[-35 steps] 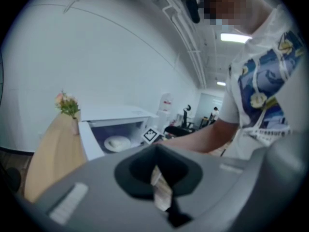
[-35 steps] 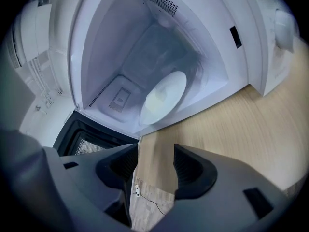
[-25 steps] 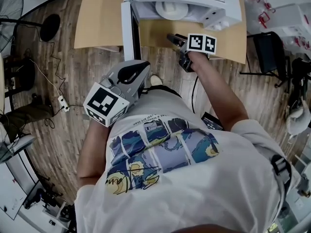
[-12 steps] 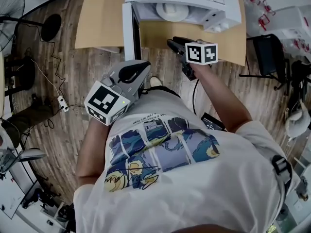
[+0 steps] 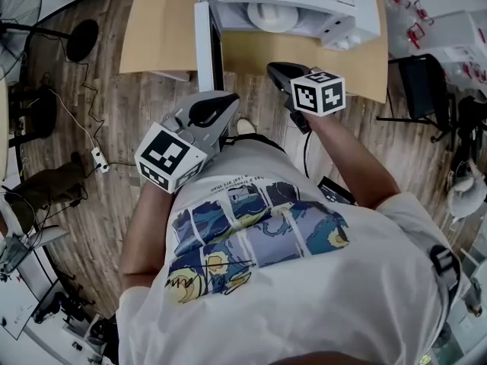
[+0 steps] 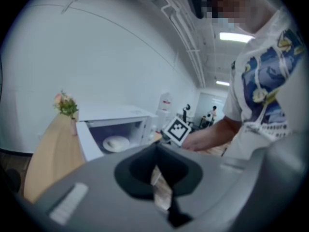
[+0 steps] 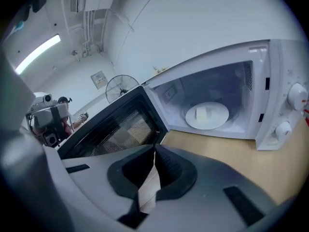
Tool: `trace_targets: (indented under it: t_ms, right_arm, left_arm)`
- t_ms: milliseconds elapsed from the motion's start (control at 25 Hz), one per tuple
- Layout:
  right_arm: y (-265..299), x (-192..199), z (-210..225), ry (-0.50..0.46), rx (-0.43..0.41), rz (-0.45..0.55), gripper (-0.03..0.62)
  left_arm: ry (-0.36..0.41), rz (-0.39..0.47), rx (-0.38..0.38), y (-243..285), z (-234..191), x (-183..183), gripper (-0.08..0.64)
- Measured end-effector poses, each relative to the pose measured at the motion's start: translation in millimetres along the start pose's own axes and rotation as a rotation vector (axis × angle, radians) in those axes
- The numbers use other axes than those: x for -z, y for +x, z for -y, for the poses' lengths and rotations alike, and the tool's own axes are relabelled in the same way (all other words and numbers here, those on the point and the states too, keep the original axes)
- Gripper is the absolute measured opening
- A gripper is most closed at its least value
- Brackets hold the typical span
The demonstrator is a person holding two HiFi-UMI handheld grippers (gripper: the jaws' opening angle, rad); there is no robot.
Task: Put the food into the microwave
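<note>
Your right claw (image 7: pixel 154 148) has just closed on nothing, above the near edge of the counter (image 7: pixel 231 151). Your left claw (image 6: pixel 155 149) is closed and empty too. The food (image 7: pixel 206 113) lies on the plate (image 7: pixel 193 120) inside the open microwave (image 7: pixel 285 71).

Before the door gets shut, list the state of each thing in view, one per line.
microwave door: open, swung wide to the left.
plate of food: inside, on the cavity floor.
right gripper: shut and empty; its jaws have just closed.
left gripper: shut, empty.
</note>
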State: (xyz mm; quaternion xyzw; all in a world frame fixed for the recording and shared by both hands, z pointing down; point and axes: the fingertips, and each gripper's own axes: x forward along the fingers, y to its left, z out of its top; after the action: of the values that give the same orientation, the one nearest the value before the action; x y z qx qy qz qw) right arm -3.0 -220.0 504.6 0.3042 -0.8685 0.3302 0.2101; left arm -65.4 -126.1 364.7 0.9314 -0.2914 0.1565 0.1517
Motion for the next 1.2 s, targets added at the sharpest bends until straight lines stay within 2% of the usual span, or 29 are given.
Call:
trace_targets:
  t_ms: [400, 1200]
  right_arm:
    - [-3, 3, -17, -0.148, 0.003, 0.002, 0.008]
    - [-11, -9, -46, -0.224, -0.080, 0.021, 0.006]
  left_arm:
    - [0.015, -0.003, -0.016, 2, 1, 0, 0.008]
    - [-0.032, 0.011, -0.027, 2, 0, -3, 0.008]
